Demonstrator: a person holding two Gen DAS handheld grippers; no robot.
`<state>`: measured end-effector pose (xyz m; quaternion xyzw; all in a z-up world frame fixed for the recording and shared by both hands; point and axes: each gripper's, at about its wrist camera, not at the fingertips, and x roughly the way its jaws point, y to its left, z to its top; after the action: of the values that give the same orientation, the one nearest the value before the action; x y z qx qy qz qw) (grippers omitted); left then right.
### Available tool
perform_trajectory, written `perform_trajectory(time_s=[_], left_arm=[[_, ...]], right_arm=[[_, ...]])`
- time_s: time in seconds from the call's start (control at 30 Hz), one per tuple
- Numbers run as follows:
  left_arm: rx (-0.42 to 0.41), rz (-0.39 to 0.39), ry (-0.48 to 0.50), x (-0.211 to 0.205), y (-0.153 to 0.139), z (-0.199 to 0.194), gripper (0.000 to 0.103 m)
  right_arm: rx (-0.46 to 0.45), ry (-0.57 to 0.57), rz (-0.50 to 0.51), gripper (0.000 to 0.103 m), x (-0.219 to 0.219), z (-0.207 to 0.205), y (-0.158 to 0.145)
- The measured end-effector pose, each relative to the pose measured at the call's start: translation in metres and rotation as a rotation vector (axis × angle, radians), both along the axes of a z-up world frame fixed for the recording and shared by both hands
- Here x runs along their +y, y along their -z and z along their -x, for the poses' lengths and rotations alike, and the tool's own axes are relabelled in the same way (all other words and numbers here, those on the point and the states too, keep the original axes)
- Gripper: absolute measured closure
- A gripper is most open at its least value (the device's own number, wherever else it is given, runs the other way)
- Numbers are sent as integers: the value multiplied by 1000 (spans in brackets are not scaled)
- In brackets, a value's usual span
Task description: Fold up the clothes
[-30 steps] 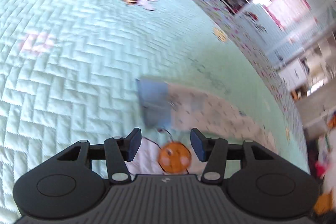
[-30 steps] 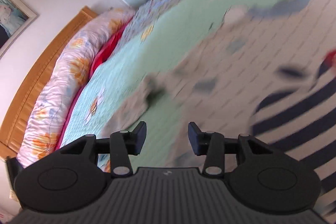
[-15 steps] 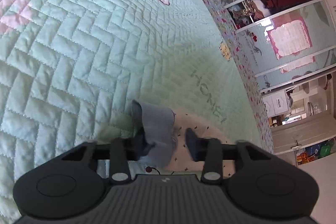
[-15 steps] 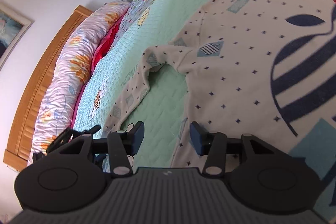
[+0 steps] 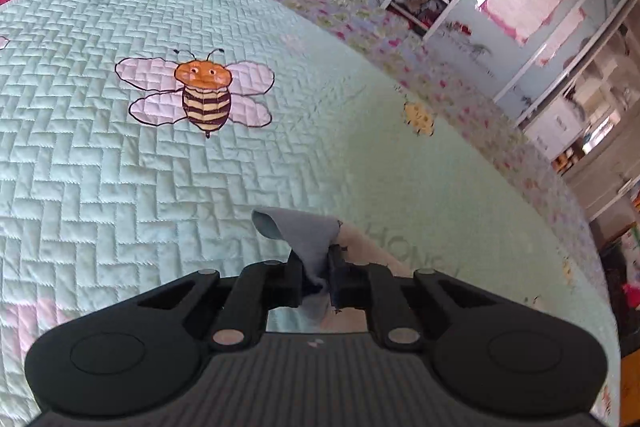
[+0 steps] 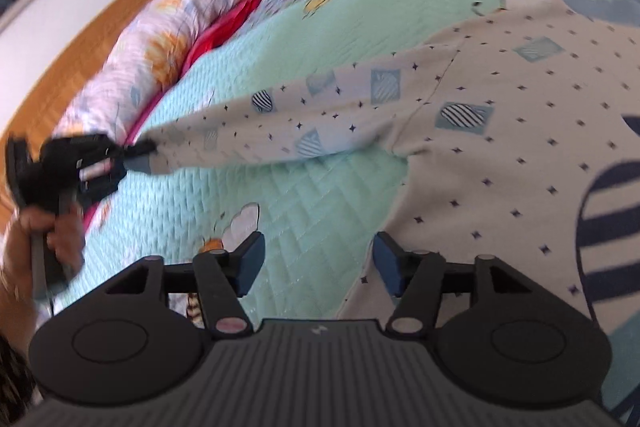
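On the bed (image 5: 120, 187), the left gripper (image 5: 316, 275) clenches the sleeve's blue cuff (image 5: 312, 239); only the right view shows the stretched sleeve (image 6: 320, 115), above the right gripper (image 6: 320, 259), its fingers just spreading, empty.

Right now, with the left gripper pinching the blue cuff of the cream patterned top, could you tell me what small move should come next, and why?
Probably carry the blue cuff across onto the body of the cream patterned top. The left gripper is shut on that cuff, with the sleeve stretched out sideways over the mint quilted bedspread. The right gripper, jaws just opening and empty, hovers at the top's side edge.
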<state>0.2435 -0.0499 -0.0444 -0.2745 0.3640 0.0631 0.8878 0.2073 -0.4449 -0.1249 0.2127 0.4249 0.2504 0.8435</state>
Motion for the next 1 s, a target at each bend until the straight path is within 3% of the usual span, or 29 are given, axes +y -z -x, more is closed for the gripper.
perform_trajectory(time_s=[0.07,0.17,0.23,0.3,0.37,0.43,0.53,0.6,0.63,0.7,0.77,0.9,1.0], left_arm=[[80,1,82,2,19,-11,92],[68,-53,147,-8,19,-4,92],[38,-47,167,-13,11,14,92],[4,19,192,-18,7,35,92],[-35,-6,292,-42,-1,52,92],[-55,-201,499,-90,-6,66,92],[53,-339,822,-147,23,76,92],[56,-394,881,-160,38,83,90],[50,-379,863,-158,37,82,89],[57,-266,771,-140,37,76,88],[50,-206,680,-129,35,76,80],[10,-235,632,-130,27,84,73],[-8,-291,695,-147,23,91,63]], right_arm=[[2,-28,19,39,2,-3,-1],[18,-59,28,39,-1,-5,-5],[25,-78,24,39,-3,-7,-11],[-7,-81,7,39,-6,-9,-21],[-63,-81,32,39,-6,-15,-33],[-133,-90,99,39,1,-27,-40],[-172,-100,137,39,10,-51,-37],[-144,-102,131,39,17,-63,-27],[-133,-106,128,39,20,-67,-22],[-122,-127,134,39,28,-68,-13],[-135,-139,163,39,34,-64,-4],[-184,-138,183,39,37,-55,7],[-191,-125,160,39,33,-53,9]])
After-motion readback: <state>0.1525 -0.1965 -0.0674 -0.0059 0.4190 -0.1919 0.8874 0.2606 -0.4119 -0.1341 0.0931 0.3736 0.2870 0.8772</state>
